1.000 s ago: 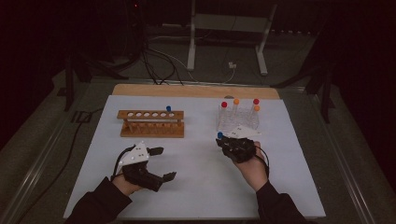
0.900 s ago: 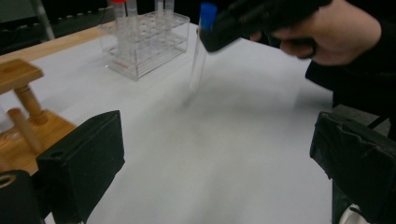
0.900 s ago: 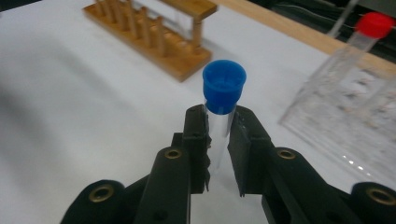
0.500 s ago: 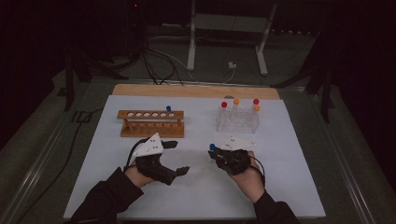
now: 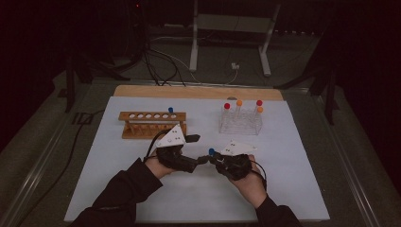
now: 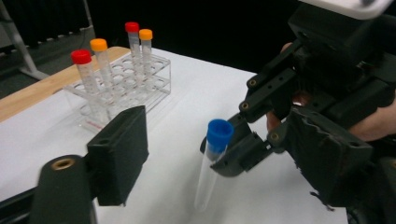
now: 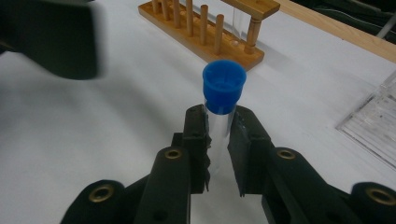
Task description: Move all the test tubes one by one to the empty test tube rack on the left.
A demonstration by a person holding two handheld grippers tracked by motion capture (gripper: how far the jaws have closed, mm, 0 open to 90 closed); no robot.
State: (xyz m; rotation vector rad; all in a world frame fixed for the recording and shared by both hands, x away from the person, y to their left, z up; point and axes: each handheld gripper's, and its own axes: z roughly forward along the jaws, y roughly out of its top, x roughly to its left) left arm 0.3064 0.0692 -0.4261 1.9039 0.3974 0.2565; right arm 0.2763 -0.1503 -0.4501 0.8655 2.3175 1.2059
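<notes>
Left gripper (image 5: 195,147), black, two-jawed, with a grey three-cornered plate on top: jaws apart and empty, having just been closing, with nothing pressed between them; it points toward 3 o'clock at the tube. In the left gripper view its near pad (image 6: 119,151) stands well short of the glass. Right gripper (image 7: 218,140), black, two-jawed: jaws clamped on the clear plastic test tube with a blue cap (image 7: 224,88), gripped just below the cap and held above the white table mat (image 5: 118,189) near its centre, at 6 o'clock from both racks.

Risks, as judged: the left jaws may close beside the tube and not around it, knocking it askew in the right grip; if the right gripper lets go before the left has pressed home, the tube would drop onto the mat and roll; a grip on the cap alone could pull it off.

Surroundings, left to right: a wooden test-tube rack (image 5: 152,124) at 11 o'clock, carrying one blue-capped tube (image 5: 170,110); a clear plastic rack (image 5: 240,123) at 1 o'clock, holding tubes with red and orange caps (image 5: 227,106). Neither rack obstructs the hand-over.
</notes>
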